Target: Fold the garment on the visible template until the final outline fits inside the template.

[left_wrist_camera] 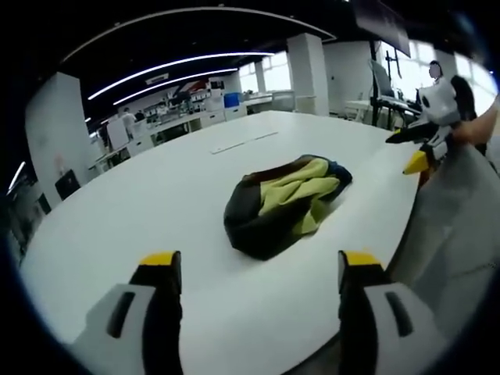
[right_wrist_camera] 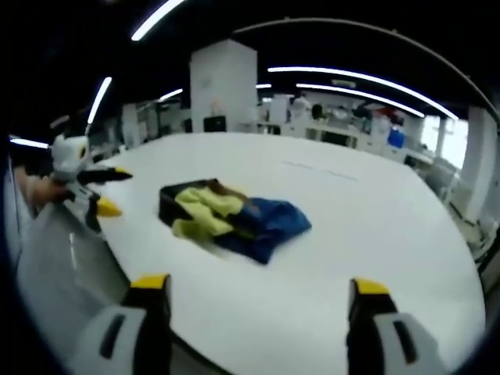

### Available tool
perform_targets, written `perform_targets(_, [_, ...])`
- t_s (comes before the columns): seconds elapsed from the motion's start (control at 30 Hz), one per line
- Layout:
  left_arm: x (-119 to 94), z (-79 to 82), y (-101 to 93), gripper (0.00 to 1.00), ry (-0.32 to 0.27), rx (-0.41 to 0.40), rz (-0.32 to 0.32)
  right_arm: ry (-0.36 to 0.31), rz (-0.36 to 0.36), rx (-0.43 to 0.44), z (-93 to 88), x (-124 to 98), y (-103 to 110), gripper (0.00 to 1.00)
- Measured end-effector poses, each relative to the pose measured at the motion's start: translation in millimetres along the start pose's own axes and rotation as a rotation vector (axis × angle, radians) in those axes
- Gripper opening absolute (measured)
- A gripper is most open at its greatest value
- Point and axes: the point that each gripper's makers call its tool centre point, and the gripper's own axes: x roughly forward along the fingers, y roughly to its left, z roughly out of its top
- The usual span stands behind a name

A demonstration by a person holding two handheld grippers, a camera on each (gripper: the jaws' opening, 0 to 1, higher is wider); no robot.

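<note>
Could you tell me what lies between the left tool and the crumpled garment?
Only bare white table lies between the left tool and the garment, in the left gripper view.

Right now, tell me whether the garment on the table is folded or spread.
Neither: the dark, yellow-green and blue fabric garment lies crumpled in a loose heap on the white table, with no neat folds. No template outline is discernible.

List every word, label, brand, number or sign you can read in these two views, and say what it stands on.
None can be read.
The garment shows yellow, dark and blue cloth with no print.
The white table carries faint marks near its far side, too blurred to read.
Background office shelves and screens are too small and blurred.
</note>
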Motion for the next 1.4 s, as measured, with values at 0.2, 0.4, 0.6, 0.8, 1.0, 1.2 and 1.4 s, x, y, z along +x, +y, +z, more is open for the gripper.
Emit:
perform_targets(0.2, [-1.8,2.9,23.1,0.81,-0.017,-0.074,0.037,0.009,-0.002,-0.033,10.6,-6.4,-14.3,0.93])
perform_targets(0.4, [0.3,21.8,38.3,0.75,-0.043,-0.084,0.002,-0.034,0.001,-0.006,34.0,-1.1,-33.6,0.92])
perform_targets(0.6, [8.9,41.8,37.7,0.65,-0.037,-0.119,-0.064,-0.038,0.037,-0.017,53.5,12.8,-40.8,0.89])
perform_targets(0.8, [28.0,61.3,41.9,0.53,-0.061,-0.103,-0.093,-0.04,0.089,-0.006,69.6,25.4,-37.7,0.87])
perform_targets(1.0, [52.0,60.9,43.6,0.48,-0.056,-0.105,-0.134,-0.052,0.129,0.043,86.5,45.6,-38.2,0.79])
perform_targets(1.2, [67.8,55.4,41.9,0.44,-0.027,-0.141,-0.166,-0.017,0.158,0.06,89.2,63.9,-33.9,0.61])
perform_targets(1.4, [84.5,52.1,46.4,0.36,0.008,-0.176,-0.19,0.057,0.198,0.133,80.2,83.4,-20.5,0.37])
